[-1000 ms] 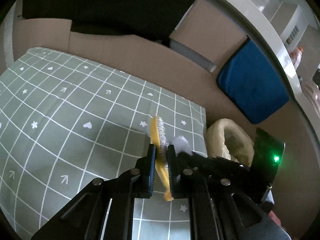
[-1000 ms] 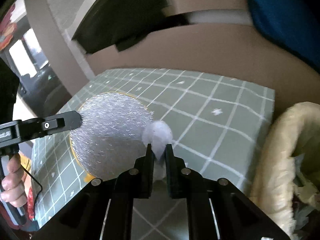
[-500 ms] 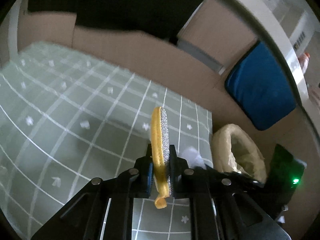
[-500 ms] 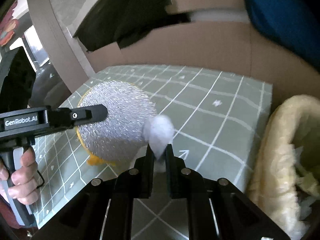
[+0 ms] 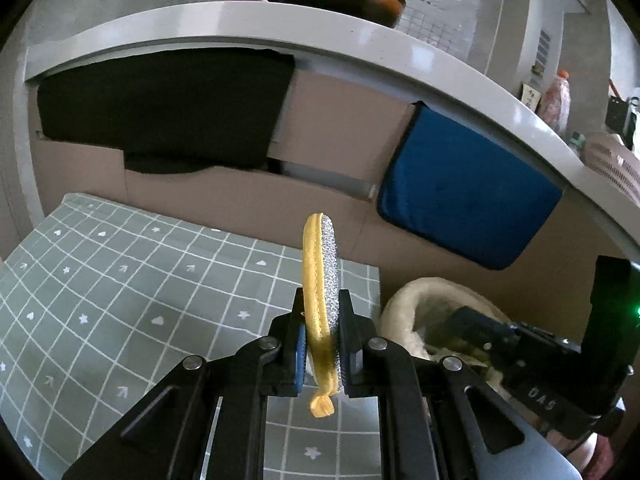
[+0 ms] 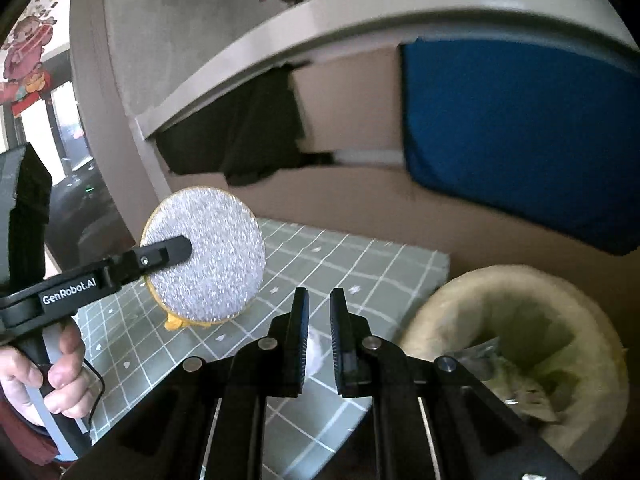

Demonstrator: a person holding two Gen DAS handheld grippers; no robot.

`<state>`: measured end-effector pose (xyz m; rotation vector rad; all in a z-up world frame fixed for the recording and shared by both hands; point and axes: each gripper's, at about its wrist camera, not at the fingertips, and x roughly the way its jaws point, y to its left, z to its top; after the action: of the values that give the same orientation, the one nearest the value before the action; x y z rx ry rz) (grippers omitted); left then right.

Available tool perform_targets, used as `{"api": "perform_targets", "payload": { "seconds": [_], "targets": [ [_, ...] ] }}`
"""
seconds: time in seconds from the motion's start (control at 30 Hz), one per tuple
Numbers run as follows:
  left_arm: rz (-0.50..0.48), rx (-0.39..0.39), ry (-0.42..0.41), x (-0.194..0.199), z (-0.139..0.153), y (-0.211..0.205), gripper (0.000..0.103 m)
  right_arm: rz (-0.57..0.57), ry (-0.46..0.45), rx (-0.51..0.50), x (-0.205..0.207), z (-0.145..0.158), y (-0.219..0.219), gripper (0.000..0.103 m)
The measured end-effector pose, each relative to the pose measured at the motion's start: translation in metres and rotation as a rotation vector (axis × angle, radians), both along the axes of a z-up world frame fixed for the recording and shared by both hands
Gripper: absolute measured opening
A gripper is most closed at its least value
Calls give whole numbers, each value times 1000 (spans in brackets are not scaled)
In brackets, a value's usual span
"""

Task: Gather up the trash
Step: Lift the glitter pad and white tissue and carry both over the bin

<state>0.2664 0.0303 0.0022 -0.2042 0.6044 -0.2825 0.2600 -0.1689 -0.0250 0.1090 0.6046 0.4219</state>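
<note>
My left gripper (image 5: 322, 344) is shut on a round scouring pad (image 5: 322, 280), silver on one face with a yellow rim, held on edge above the green grid cloth (image 5: 120, 280). The pad also shows in the right wrist view (image 6: 208, 256), raised above the cloth. My right gripper (image 6: 319, 320) is slightly open with nothing between its fingers. A white wad (image 6: 314, 350) lies on the cloth just below them. The cream trash basket (image 6: 472, 288) with scraps inside stands to the right of the cloth.
A cardboard wall (image 5: 248, 200) runs behind the cloth, with a blue cushion (image 5: 468, 196) and black cloth (image 5: 160, 108) under a grey shelf (image 5: 360, 40). The basket (image 5: 404, 304) sits past the cloth's right edge, partly behind my right gripper's body.
My right gripper has let go of the white wad, which now lies on the cloth. Both grippers have tilted upward. My left gripper still holds the pad, now higher.
</note>
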Motion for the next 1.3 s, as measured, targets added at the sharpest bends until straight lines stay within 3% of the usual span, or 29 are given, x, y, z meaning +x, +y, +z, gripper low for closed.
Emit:
{"api": "perform_targets", "payload": {
  "seconds": [0.13,0.2,0.27,0.57,0.7,0.73,0.77,0.8,1.03,1.17,1.3],
  "targets": [
    [24,19,16,1,-2,1,13,56,28,-13,2,-1,-6,10],
    [54,19,19,0,-4,10,13,117,42,-23,2,-10,6,17],
    [80,15,33,3,-7,20,13,159,51,-83,8,-25,27,39],
    [151,25,48,11,-23,51,13,195,87,-298,50,-93,88,40],
    [157,21,68,15,-35,57,13,162,144,-307,68,-111,88,40],
    [157,19,73,16,-37,57,13,161,145,-294,69,-111,85,34],
    [158,16,77,17,-39,58,13,156,137,-277,67,-109,81,21],
    [159,15,79,17,-41,57,13,152,129,-272,63,-106,80,18],
    [108,8,38,10,-35,35,13,97,58,-205,34,-62,52,18],
    [37,-3,14,7,-22,7,13,-12,26,-135,17,-24,6,18],
    [-49,-21,-12,3,-10,-32,13,-137,-11,-128,0,3,-36,18]
  ]
}}
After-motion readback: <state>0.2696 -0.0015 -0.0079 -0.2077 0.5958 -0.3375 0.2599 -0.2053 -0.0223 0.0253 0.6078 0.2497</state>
